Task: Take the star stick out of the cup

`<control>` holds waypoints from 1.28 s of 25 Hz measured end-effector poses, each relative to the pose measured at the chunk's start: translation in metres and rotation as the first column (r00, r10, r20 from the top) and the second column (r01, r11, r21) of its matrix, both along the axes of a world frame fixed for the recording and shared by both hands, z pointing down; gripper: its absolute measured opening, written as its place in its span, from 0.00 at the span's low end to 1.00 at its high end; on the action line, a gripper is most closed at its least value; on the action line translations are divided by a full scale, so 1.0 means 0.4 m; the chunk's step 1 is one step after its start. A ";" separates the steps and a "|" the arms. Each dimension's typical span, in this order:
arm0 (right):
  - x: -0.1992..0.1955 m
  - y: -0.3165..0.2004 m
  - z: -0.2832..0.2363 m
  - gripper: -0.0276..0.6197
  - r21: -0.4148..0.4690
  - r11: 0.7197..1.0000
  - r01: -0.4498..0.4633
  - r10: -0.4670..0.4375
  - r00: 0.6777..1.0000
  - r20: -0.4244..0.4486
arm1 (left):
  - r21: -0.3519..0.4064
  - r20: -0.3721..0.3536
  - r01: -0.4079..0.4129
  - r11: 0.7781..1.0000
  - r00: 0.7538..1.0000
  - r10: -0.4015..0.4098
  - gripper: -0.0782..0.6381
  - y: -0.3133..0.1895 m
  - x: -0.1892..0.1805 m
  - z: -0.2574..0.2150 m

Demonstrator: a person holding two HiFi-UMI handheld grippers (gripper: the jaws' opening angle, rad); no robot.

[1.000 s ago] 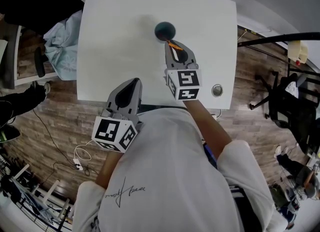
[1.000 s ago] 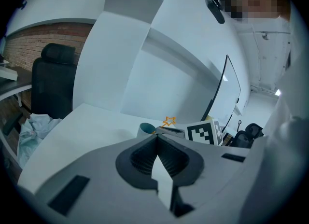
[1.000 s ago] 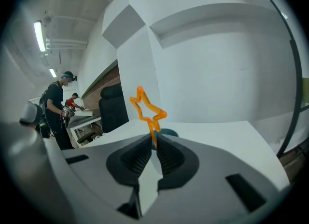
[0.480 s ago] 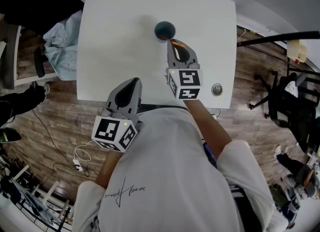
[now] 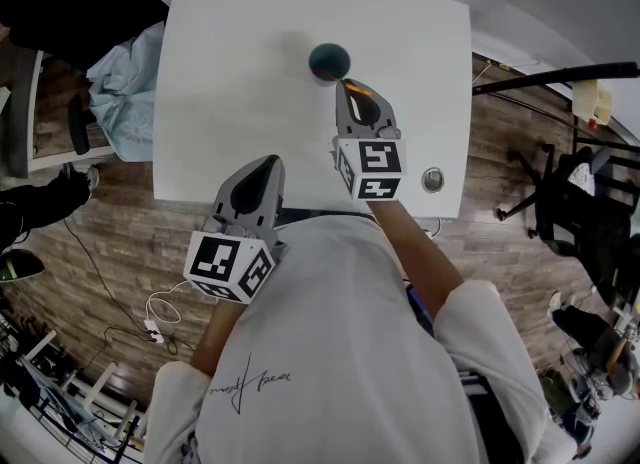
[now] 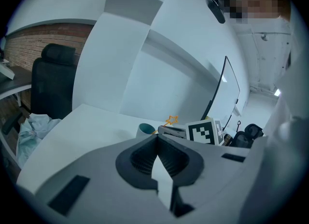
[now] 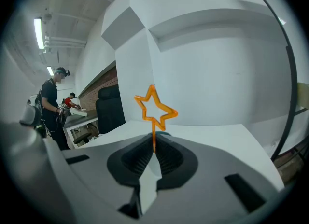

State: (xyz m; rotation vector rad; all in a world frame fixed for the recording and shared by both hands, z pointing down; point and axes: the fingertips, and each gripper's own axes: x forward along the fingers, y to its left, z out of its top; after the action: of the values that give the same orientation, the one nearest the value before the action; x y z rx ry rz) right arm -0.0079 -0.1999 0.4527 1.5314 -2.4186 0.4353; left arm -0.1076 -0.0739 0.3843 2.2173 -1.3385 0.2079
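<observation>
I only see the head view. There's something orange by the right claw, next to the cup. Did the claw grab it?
Observer: Yes. The right gripper view shows the right claw shut on the star stick; it has just been closing.
Child: Is it really a star?
Observer: Its top is a hollow orange star standing above the claw.
Child: And the other one?
Observer: The left gripper view shows the left claw shut, nothing inside.
</observation>
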 end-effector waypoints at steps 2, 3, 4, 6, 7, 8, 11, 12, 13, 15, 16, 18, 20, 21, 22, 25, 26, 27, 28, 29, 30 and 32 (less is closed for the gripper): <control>0.002 -0.001 0.000 0.08 0.002 1.000 0.000 0.000 1.000 -0.001 | 0.002 -0.001 0.000 1.000 1.000 0.000 0.11 -0.001 0.002 0.001; 0.003 -0.001 0.000 0.08 0.002 1.000 -0.001 0.001 1.000 -0.002 | 0.002 -0.003 0.001 1.000 1.000 -0.001 0.12 -0.001 0.001 0.001; 0.003 -0.001 -0.001 0.08 0.001 1.000 -0.001 0.001 1.000 -0.002 | 0.002 -0.004 0.002 1.000 1.000 -0.002 0.12 -0.001 0.000 0.001; 0.003 0.000 -0.005 0.08 0.001 1.000 -0.002 0.002 1.000 0.000 | 0.001 -0.007 0.001 1.000 1.000 -0.001 0.12 0.000 0.000 0.000; 0.005 0.000 -0.008 0.08 0.001 1.000 -0.003 0.003 1.000 0.003 | 0.001 -0.008 0.000 1.000 1.000 0.000 0.11 0.000 0.003 0.000; 0.008 0.001 -0.011 0.08 0.002 1.000 -0.003 0.003 1.000 0.006 | 0.001 -0.009 -0.003 1.000 1.000 0.003 0.12 0.000 0.007 0.000; 0.016 0.004 -0.019 0.08 0.004 1.000 -0.002 0.002 1.000 0.015 | 0.001 -0.015 -0.011 1.000 1.000 0.011 0.12 0.003 0.019 0.001; 0.020 0.004 -0.021 0.08 0.005 1.000 -0.003 0.002 1.000 0.015 | 0.001 -0.017 -0.014 1.000 1.000 0.014 0.12 0.003 0.022 0.002; 0.023 0.004 -0.022 0.08 0.007 1.000 -0.004 0.004 1.000 0.014 | 0.001 -0.018 -0.016 1.000 1.000 0.016 0.12 0.003 0.025 0.002; 0.031 0.005 -0.025 0.08 0.010 1.000 -0.007 0.007 1.000 0.014 | 0.002 -0.019 -0.018 1.000 1.000 0.018 0.12 0.004 0.030 0.004; 0.034 0.006 -0.027 0.08 0.012 1.000 -0.008 0.008 1.000 0.015 | 0.003 -0.020 -0.018 1.000 1.000 0.018 0.12 0.004 0.032 0.004; 0.035 0.007 -0.031 0.08 0.015 1.000 -0.008 0.008 1.000 0.020 | 0.005 -0.019 -0.019 1.000 1.000 0.019 0.12 0.005 0.034 0.003; 0.035 0.009 -0.036 0.08 0.016 1.000 -0.007 0.007 1.000 0.026 | 0.007 -0.020 -0.021 1.000 1.000 0.021 0.12 0.006 0.038 0.001; 0.035 0.010 -0.039 0.08 0.018 1.000 -0.006 0.006 1.000 0.028 | 0.008 -0.020 -0.022 1.000 1.000 0.023 0.12 0.006 0.040 0.000; 0.035 0.010 -0.042 0.08 0.020 1.000 -0.005 0.004 1.000 0.031 | 0.009 -0.020 -0.023 1.000 1.000 0.024 0.12 0.006 0.042 -0.001; 0.033 0.012 -0.052 0.08 0.028 1.000 -0.004 0.003 0.999 0.035 | 0.013 -0.020 -0.024 1.000 1.000 0.024 0.12 0.007 0.043 -0.005; 0.033 0.012 -0.054 0.08 0.030 1.000 -0.004 0.003 0.999 0.036 | 0.013 -0.020 -0.024 1.000 1.000 0.024 0.11 0.008 0.042 -0.005; 0.034 0.013 -0.056 0.08 0.032 0.999 -0.004 0.003 0.999 0.036 | 0.014 -0.020 -0.024 1.000 1.000 0.024 0.12 0.009 0.042 -0.005; 0.035 0.014 -0.057 0.08 0.033 0.999 -0.005 0.004 0.999 0.037 | 0.014 -0.019 -0.024 1.000 1.000 0.024 0.12 0.010 0.042 -0.005; 0.035 0.014 -0.059 0.08 0.034 0.999 -0.006 0.005 0.999 0.037 | 0.015 -0.019 -0.024 1.000 1.000 0.024 0.12 0.011 0.041 -0.005; 0.036 0.015 -0.061 0.08 0.035 0.999 -0.007 0.006 0.999 0.038 | 0.016 -0.020 -0.023 1.000 1.000 0.023 0.12 0.011 0.040 -0.005; 0.034 0.014 -0.065 0.08 0.039 0.999 -0.008 0.007 0.999 0.039 | 0.017 -0.022 -0.023 1.000 0.999 0.023 0.12 0.011 0.037 -0.005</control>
State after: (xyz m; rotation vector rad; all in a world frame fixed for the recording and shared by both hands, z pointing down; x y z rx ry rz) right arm 0.0057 -0.1941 0.4268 1.5624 -2.4650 0.4256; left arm -0.0926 -0.0694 0.3824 2.2435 -1.3082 0.1804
